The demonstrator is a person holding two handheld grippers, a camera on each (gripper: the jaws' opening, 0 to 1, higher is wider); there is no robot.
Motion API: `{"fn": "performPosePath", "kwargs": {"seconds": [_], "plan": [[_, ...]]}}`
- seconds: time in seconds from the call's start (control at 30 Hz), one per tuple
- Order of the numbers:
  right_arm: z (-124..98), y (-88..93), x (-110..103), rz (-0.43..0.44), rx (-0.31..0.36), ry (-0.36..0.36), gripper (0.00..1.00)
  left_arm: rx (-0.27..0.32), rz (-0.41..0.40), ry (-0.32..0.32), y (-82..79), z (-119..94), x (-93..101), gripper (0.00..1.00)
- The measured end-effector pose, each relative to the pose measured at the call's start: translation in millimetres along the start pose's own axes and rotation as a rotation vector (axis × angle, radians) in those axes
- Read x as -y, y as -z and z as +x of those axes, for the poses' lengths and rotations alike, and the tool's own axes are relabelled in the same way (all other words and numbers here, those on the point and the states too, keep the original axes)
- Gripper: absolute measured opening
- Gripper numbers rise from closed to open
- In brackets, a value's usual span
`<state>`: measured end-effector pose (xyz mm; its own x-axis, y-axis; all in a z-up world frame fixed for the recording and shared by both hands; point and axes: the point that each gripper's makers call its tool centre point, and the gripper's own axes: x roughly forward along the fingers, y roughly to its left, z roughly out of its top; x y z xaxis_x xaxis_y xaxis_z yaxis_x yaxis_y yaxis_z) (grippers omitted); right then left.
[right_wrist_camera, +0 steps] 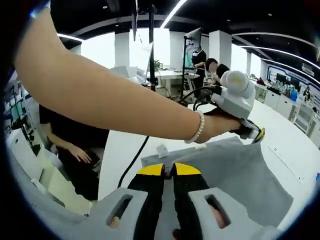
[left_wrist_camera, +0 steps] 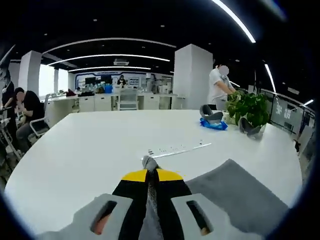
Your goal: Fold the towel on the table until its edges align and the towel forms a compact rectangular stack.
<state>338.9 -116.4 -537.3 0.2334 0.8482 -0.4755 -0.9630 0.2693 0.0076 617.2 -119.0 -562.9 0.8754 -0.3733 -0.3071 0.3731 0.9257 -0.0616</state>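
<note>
Grey towel lies partly on the white counter, its near edge lifted. In the right gripper view its long axis runs away from the camera toward the far right. Left tool is pinched on a towel corner, a tuft showing past the tips. Right tool is clamped on the towel edge; the left tool shows at the far corner. A power strip lies beyond the towel, a plant far right.
</note>
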Motion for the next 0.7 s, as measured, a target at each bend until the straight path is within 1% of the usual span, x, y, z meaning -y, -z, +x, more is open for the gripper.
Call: {"fn": "performPosePath", "kwargs": {"seconds": [0.07, 0.1, 0.2, 0.3, 0.37, 0.4, 0.43, 0.47, 0.5, 0.53, 0.57, 0.63, 0.67, 0.7], "plan": [[-1, -2.6, 1, 0.019, 0.011, -0.007, 0.14, 0.012, -0.070, -0.001, -2.7, -5, -1.9, 0.12], [-4, -3.3, 3, 0.029, 0.014, -0.004, 0.16, 0.011, -0.086, -0.004, -4.1, -10, -3.0, 0.13], [-12, -3.3, 10, 0.046, 0.024, 0.011, 0.18, 0.016, -0.050, -0.032, -8.4, -19, -7.9, 0.14], [-26, 1.1, 21, 0.049, 0.023, 0.040, 0.19, 0.026, -0.060, -0.036, -12.8, -31, -6.8, 0.15], [-37, 5.8, 32, 0.066, 0.022, 0.068, 0.19, 0.029, -0.055, -0.041, -14.1, -40, -2.5, 0.15], [-44, 9.0, 40, 0.076, 0.022, 0.081, 0.19, 0.027, -0.040, -0.046, -14.3, -45, 0.0, 0.15], [-49, 11.6, 46, 0.079, 0.018, 0.096, 0.19, 0.024, -0.028, -0.047, -13.9, -49, 2.5, 0.15], [-56, 17.0, 57, 0.066, 0.004, 0.123, 0.19, 0.025, -0.016, -0.050, -13.6, -56, 6.1, 0.15], [-61, 20.3, 64, 0.056, -0.005, 0.139, 0.18, 0.026, -0.009, -0.053, -12.5, -61, 8.5, 0.15], [-69, 25.2, 76, 0.053, -0.015, 0.165, 0.18, 0.019, -0.003, -0.060, -9.7, -65, 9.9, 0.16], [-73, 28.0, 83, 0.054, -0.020, 0.179, 0.18, -0.017, 0.006, -0.084, -0.4, -75, 9.5, 0.17], [-85, 34.6, 102, 0.053, -0.034, 0.216, 0.18, -0.002, 0.012, -0.106, 8.0, -92, 13.4, 0.17], [-90, 36.6, 109, 0.048, -0.037, 0.231, 0.18, 0.002, 0.010, -0.113, 9.9, -95, 13.2, 0.17], [-96, 40.9, 120, 0.042, -0.052, 0.255, 0.18, -0.003, -0.003, -0.131, 18.2, -103, 11.1, 0.17]]}}
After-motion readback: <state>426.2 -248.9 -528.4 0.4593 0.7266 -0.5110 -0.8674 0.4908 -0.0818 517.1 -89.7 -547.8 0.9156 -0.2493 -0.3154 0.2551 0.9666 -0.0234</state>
